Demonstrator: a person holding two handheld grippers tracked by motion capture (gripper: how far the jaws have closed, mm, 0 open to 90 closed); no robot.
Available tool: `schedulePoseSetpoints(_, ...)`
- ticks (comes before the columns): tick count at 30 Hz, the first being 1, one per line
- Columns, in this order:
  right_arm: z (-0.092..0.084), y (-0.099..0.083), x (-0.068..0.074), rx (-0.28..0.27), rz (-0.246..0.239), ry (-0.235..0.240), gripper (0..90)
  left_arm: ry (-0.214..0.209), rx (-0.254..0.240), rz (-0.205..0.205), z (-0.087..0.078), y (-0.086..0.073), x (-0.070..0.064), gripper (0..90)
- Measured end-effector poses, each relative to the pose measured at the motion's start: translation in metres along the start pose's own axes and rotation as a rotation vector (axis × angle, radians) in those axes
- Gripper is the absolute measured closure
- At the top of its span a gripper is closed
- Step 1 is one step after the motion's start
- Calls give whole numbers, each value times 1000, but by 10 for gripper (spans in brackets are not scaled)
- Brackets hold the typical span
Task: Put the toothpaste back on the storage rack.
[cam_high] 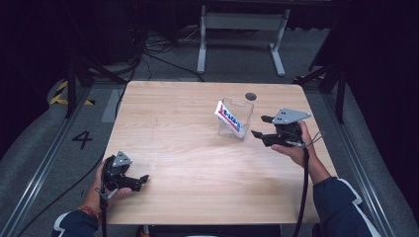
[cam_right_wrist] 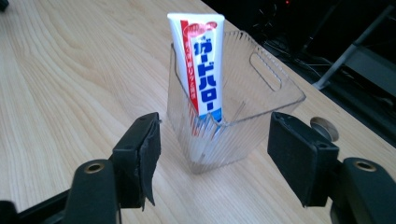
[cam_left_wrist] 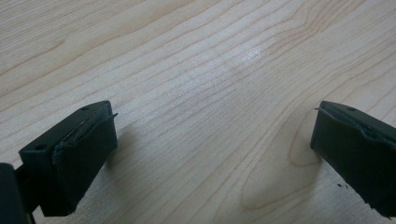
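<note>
Left claw (cam_high: pixel 142 180): jaws apart, empty, low over bare wooden surface (cam_high: pixel 188 148), near front-left corner. Toothpaste tube (cam_high: pixel 228 118): upright, leaning inside clear ribbed plastic container (cam_high: pixel 237 118), right of centre. Right claw (cam_high: pixel 262 127): jaws apart, empty, just beside container.

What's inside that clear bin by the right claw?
One toothpaste tube stands leaning in the clear bin, top sticking out above the rim. Its ribbed walls blur the bottom, so anything small there can't be ruled out.
</note>
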State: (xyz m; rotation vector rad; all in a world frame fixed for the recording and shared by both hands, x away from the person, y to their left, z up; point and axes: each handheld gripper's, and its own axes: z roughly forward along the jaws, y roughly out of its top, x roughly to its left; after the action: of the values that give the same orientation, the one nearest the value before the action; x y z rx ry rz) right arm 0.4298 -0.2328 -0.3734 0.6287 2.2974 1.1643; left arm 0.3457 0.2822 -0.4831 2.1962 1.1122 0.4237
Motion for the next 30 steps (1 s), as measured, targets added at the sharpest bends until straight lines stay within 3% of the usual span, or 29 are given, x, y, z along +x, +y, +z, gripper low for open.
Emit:
schedulePoseSetpoints(19, -15, -48, 16, 117, -14, -49, 299, 0, 0, 0, 0, 0, 0, 9)
schedulePoseSetpoints(30, -28, -88, 18, 155, 50, -71, 280, 0, 0, 0, 0, 0, 0, 9)
